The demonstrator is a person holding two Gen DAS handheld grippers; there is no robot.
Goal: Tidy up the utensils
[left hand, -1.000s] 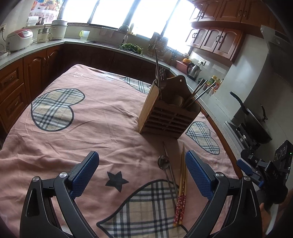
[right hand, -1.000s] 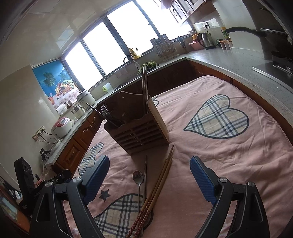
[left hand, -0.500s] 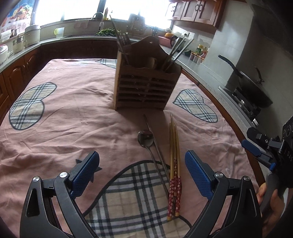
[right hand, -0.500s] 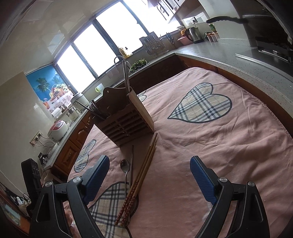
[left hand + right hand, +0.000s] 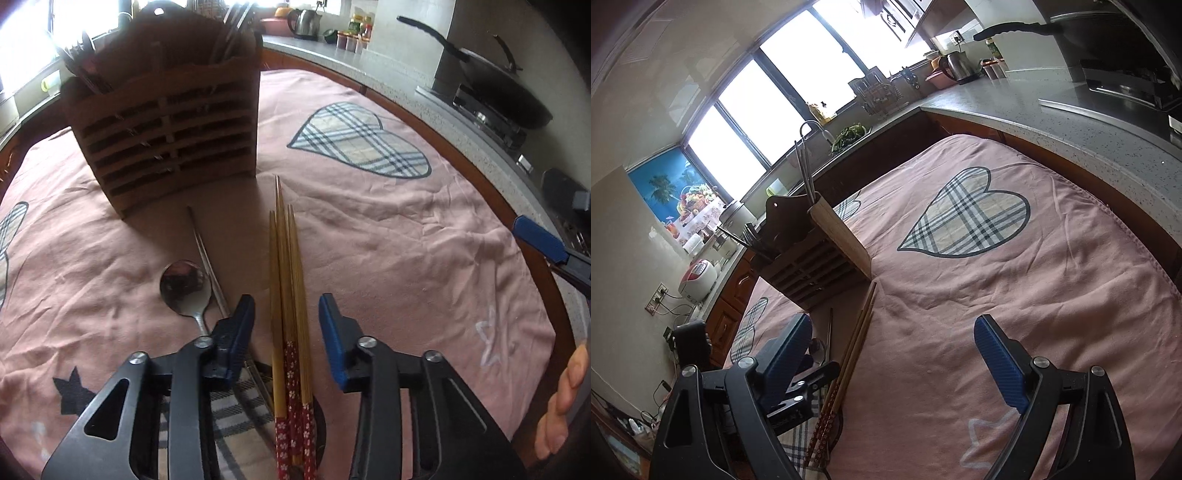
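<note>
Since the earlier frame the left gripper point(image 5: 286, 317) has dropped in over the chopsticks point(image 5: 286, 280), and its jaws are closing with the sticks between them, not yet pinched, likely for a grab. A spoon point(image 5: 186, 286) lies just beside. The right gripper point(image 5: 892, 350) hangs wide open, holding nothing. Toward the counter's far edge, the wooden holder point(image 5: 166, 122) already carries utensils upright.
</note>
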